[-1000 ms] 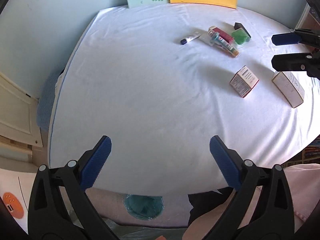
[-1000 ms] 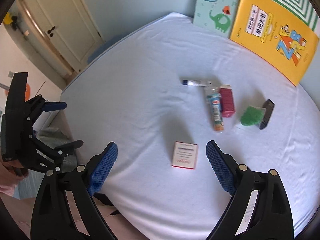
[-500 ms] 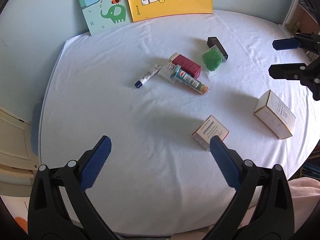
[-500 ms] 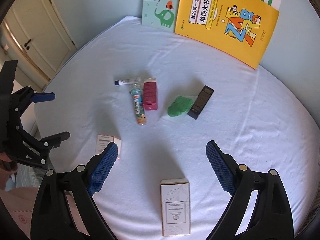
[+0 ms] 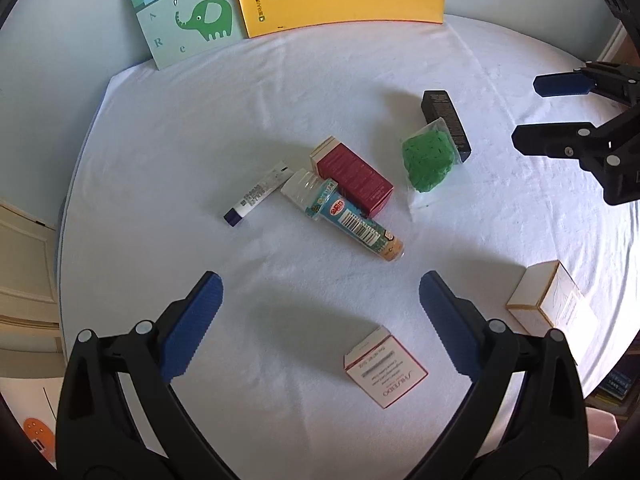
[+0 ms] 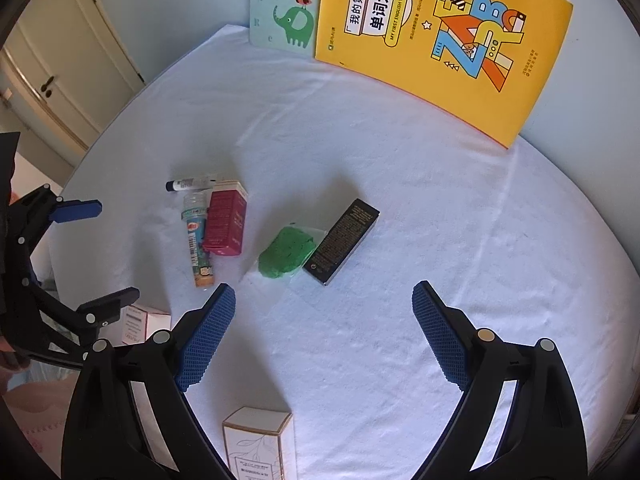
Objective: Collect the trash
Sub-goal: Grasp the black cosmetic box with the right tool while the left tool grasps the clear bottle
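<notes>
Your left gripper [image 5: 320,292], fingers wide and empty, hangs nearest the white-and-red box [image 5: 385,367], which lies on the counter [image 5: 160,128] low in the left view, just below the fingertips, while your right gripper [image 6: 324,304], equally wide, stands further off.

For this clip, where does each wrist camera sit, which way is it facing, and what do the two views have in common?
Left wrist: behind the open left gripper, looking down over the white cloth toward the books; the right gripper shows at right.
Right wrist: behind the open right gripper, facing the yellow book; the left gripper shows at left.
Shared: green pouch, dark red box, black box.
</notes>
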`<state>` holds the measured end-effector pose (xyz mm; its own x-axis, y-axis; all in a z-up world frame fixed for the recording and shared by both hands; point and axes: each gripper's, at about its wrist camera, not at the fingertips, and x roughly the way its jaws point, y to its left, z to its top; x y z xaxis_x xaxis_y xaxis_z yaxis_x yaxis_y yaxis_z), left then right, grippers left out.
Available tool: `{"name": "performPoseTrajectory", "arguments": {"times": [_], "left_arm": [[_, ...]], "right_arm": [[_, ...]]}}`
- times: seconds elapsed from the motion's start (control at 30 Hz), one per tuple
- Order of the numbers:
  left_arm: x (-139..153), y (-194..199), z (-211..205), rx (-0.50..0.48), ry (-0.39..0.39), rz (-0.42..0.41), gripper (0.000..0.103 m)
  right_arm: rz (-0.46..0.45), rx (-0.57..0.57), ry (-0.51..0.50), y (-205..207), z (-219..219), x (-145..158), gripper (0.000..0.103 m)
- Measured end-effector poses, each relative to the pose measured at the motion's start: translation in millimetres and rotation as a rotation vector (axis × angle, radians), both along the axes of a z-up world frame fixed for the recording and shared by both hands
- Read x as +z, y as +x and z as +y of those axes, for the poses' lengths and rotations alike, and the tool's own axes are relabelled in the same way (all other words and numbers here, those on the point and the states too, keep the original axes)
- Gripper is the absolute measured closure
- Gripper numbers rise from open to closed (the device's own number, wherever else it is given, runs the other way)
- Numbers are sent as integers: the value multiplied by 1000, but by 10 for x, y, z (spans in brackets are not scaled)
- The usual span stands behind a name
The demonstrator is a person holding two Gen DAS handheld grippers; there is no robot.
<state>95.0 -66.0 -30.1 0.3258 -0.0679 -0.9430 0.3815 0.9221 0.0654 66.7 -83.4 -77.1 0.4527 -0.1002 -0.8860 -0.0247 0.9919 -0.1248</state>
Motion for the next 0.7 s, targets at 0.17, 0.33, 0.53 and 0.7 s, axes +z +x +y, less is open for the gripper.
{"name": "performPoseTrajectory", "arguments": {"times": [0.17, 0.33, 0.53, 0.7], "left_arm": [[-136, 182, -71, 45, -3, 33, 7], [-286, 377, -77, 99, -34, 73, 7], [-474, 501, -49, 157, -98, 123, 8], [-624, 534, -38, 163, -93, 145, 28]], "right_arm": [[26, -23, 2, 226, -135, -129, 14], [50, -43, 14, 487, -215, -275, 15], [81, -80, 25, 746, -324, -445, 22], [113, -112, 52, 867, -363, -598, 26]]}}
